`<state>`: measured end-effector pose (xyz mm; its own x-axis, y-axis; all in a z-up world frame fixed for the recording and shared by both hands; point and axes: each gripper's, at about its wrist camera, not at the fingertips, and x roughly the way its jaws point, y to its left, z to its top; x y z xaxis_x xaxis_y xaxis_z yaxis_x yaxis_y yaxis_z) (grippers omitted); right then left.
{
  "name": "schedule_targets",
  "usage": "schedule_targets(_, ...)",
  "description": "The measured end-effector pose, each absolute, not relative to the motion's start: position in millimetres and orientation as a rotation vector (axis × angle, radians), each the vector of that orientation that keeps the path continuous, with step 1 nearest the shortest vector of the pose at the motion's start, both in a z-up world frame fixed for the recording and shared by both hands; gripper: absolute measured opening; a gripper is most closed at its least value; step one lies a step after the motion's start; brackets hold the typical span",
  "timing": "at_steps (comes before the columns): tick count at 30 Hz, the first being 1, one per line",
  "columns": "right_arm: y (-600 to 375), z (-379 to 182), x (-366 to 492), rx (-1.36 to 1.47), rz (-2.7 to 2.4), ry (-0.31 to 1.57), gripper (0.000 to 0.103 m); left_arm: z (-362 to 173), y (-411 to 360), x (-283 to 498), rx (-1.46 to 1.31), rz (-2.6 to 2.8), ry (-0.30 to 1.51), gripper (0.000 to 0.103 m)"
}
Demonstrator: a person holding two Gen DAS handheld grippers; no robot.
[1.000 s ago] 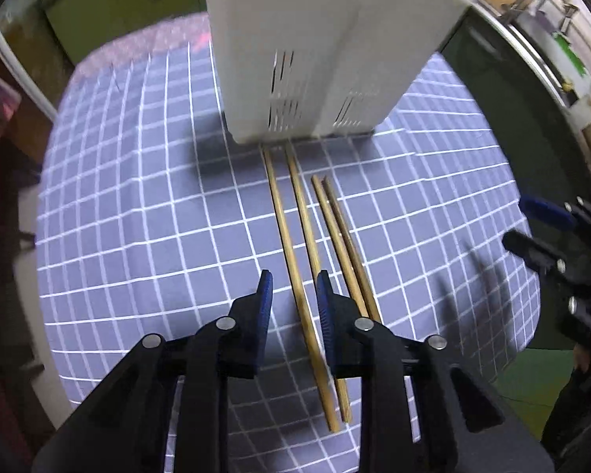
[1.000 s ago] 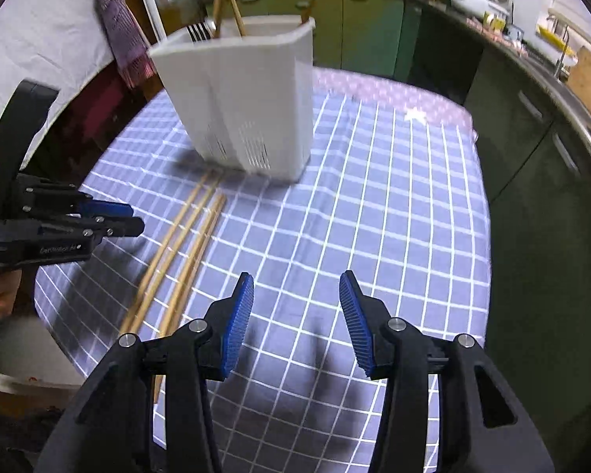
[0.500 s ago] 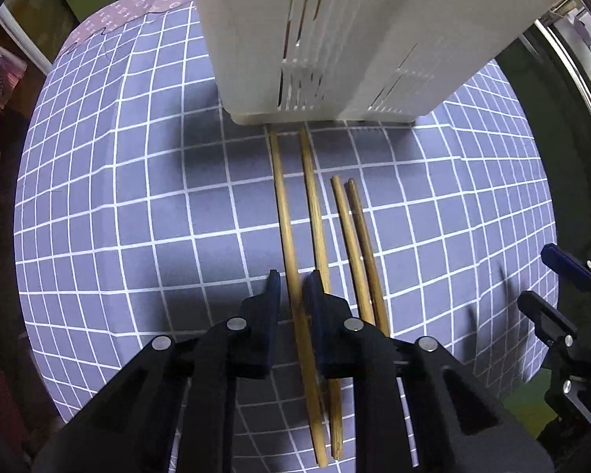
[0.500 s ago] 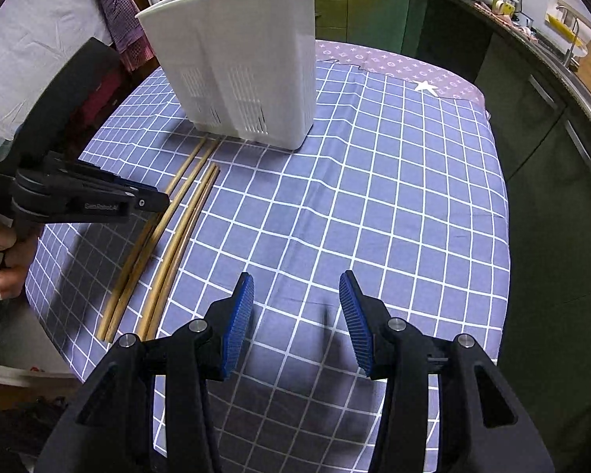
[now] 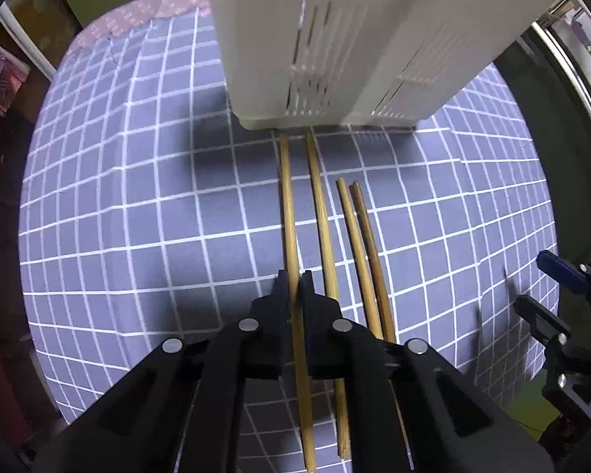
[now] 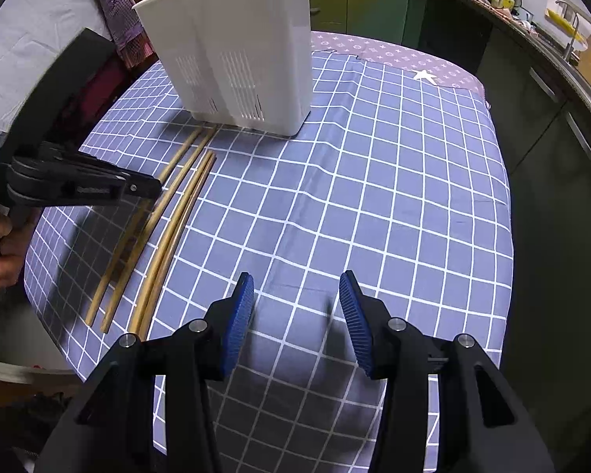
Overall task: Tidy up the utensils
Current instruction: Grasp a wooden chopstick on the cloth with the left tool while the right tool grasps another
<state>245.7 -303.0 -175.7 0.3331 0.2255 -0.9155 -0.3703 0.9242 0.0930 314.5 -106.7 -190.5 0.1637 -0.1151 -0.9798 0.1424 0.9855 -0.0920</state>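
Bamboo-coloured chopsticks, four in all, lie side by side on a blue cloth point(image 5: 145, 205) with a white grid that covers the counter, their far ends reaching toward one white slotted utensil holder point(image 5: 358, 39) that stands straight ahead of the left gripper point(image 5: 294, 282). The holder blocks the way forward past the sticks, and a few utensils poke out of its top in the right wrist view. The left gripper's fingers point(image 5: 281, 291) have just been closing and now pinch the outermost chopstick point(image 5: 287, 205), the one farthest to their left, gripping it partway along its length so that it runs out ahead of the fingers and back beneath them. The second chopstick point(image 5: 321, 213) lies just beside the right finger, and the shorter-looking pair point(image 5: 360, 228) lies a little farther to that side, the two of them touching each other. The right gripper point(image 6: 295, 307) hovers over bare cloth well to the right of the sticks, its blue-padded fingers point(image 6: 238, 323) spread apart with nothing between them. A hand point(image 6: 0, 244) holds the left gripper's handle at the counter's edge. Green cabinets point(image 6: 358, 0) stand beyond the counter.
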Motion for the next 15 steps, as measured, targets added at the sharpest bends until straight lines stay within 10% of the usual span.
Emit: schedule_targets(15, -256, -183, 266, -0.120, 0.487, 1.279, 0.046, -102, -51, 235, 0.028, -0.232, 1.010, 0.006)
